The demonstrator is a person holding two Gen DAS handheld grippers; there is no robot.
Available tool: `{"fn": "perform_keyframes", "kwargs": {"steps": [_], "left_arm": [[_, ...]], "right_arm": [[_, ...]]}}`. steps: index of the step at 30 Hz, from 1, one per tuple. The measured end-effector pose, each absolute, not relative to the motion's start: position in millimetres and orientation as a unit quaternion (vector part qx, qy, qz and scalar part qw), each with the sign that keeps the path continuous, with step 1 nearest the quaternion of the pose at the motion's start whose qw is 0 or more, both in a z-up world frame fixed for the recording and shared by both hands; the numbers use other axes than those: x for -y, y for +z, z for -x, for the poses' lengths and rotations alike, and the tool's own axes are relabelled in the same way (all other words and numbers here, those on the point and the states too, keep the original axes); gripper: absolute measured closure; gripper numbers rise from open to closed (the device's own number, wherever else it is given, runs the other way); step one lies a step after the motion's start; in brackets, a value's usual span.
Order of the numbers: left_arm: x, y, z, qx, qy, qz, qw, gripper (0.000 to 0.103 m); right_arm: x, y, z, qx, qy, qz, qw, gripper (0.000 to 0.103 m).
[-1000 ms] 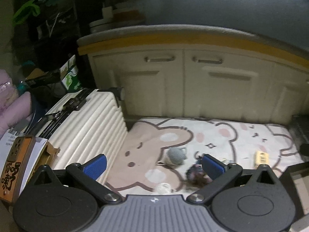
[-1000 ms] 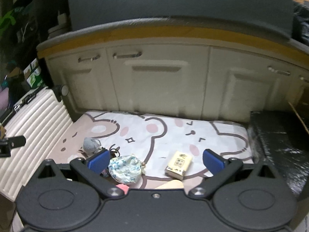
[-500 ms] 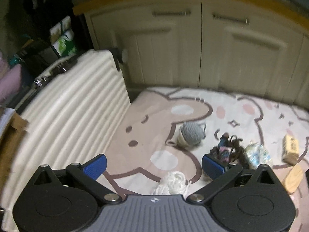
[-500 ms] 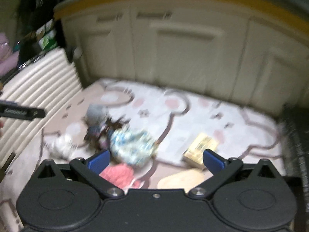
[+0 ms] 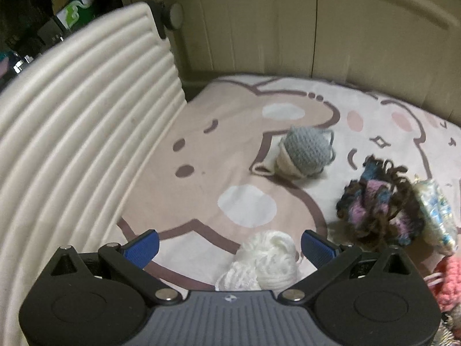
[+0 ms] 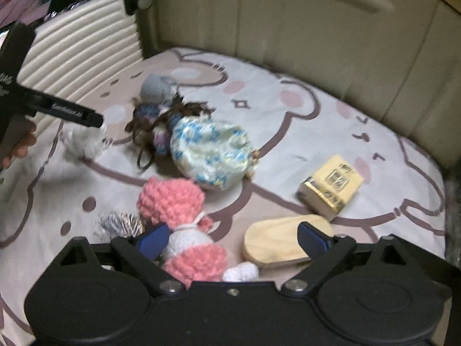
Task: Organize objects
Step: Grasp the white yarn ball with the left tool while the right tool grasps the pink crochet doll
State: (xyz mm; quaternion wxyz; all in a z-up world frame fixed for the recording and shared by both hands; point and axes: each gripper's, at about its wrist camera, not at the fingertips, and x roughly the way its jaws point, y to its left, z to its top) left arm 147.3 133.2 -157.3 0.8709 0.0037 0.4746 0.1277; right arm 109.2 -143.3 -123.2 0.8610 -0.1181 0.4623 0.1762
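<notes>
Left gripper [image 5: 229, 248] gapes over white yarn [image 5: 266, 259]; a ribbed suitcase [image 5: 72, 121] flanks at nine o'clock. Right gripper [image 6: 232, 240], jaws wide but just narrowing, straddles pink yarn [image 6: 173, 201]; wooden oval [image 6: 276, 240] at three o'clock.

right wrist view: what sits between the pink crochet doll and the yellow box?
The pale wooden oval piece lies between pink crochet doll and yellow box, seen in the right wrist view.

Bare mat [image 5: 219, 173] beside ribbed suitcase [image 5: 72, 132]; knitted clutter [image 6: 173, 201] crowding the right.
</notes>
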Motion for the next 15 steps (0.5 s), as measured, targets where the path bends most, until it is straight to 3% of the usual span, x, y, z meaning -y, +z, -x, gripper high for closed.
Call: {"fn": "perform_keyframes", "kwargs": {"steps": [6,15], "left_arm": [[-132,-177,-146,-0.494,0.108,0.006,0.863,0.0],[-143,-194,-136,-0.511,0.109,0.057,0.851,0.0]], "right_arm": [[136,-131,-111,-0.464,0.196,0.127,0.855,0.013],[122,-143,-113,-0.475,0.222,0.153,0.838,0.032]]}}
